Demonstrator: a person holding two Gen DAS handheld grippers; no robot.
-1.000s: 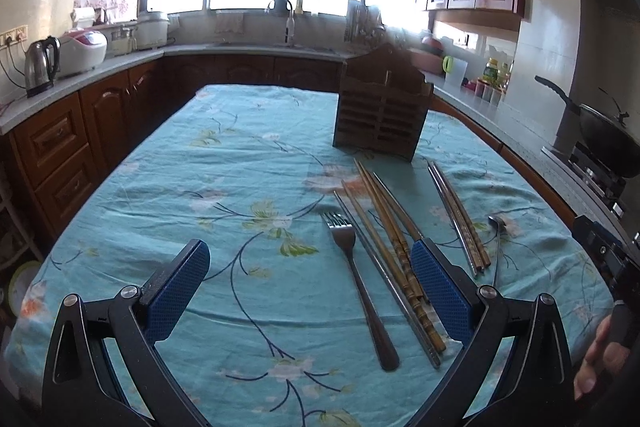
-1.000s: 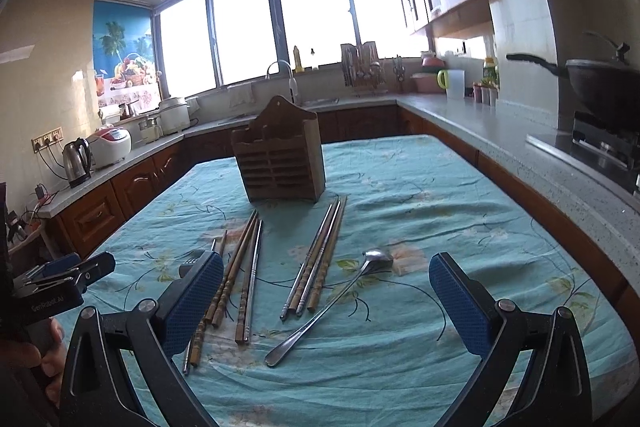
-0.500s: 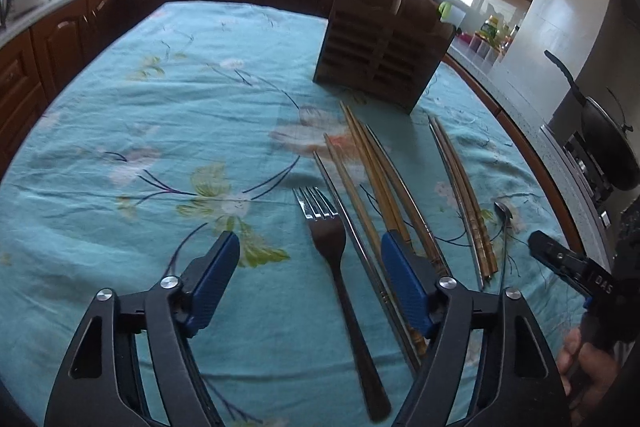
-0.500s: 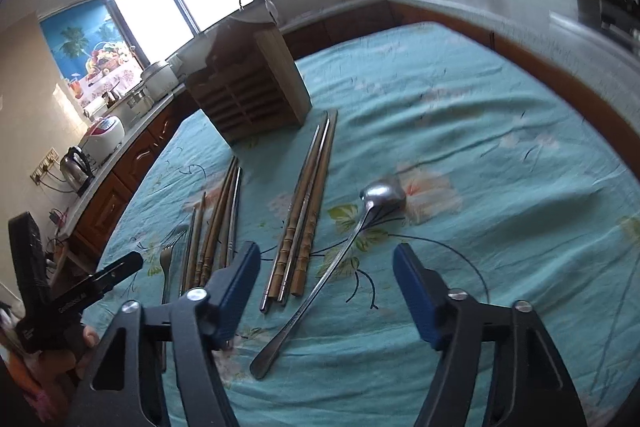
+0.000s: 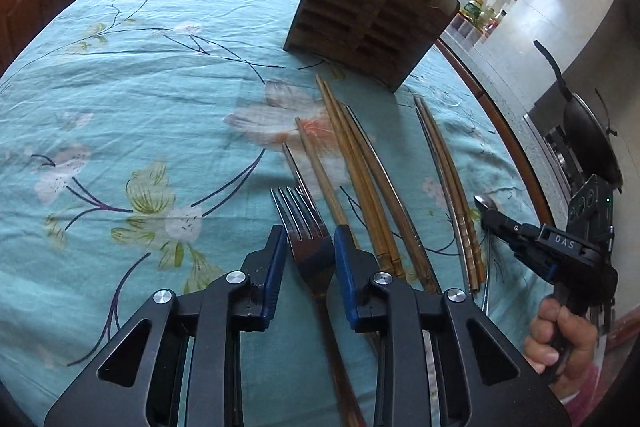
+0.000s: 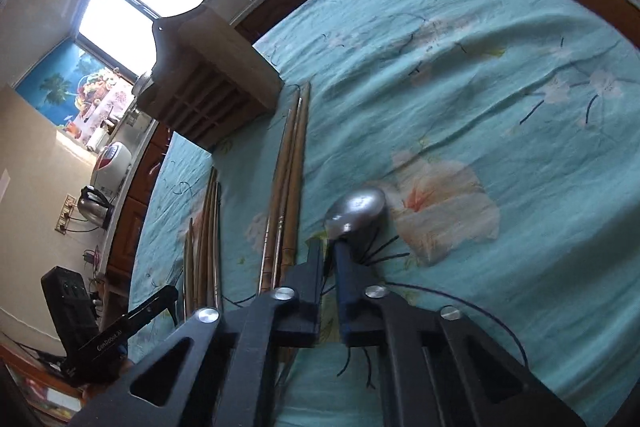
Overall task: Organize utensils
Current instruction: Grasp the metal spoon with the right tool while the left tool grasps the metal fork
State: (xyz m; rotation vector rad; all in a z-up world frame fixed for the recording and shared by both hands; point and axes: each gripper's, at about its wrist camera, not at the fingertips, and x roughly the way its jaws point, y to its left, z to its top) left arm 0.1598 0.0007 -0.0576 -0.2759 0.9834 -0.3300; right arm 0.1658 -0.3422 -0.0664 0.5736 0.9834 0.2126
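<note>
The wooden holder stands beyond the chopsticks. Left gripper brackets the fork, contact unconfirmed; right gripper pinches the spoon. Thin handles may pivot or slip when lifted.

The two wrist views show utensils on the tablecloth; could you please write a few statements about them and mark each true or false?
1. The left gripper straddles the fork. True.
2. The right gripper is closed around a chopstick. False: it is at the spoon.
3. The wooden utensil holder lies on its side. False: it stands upright.
4. Chopsticks lie between fork and spoon. True.
</note>
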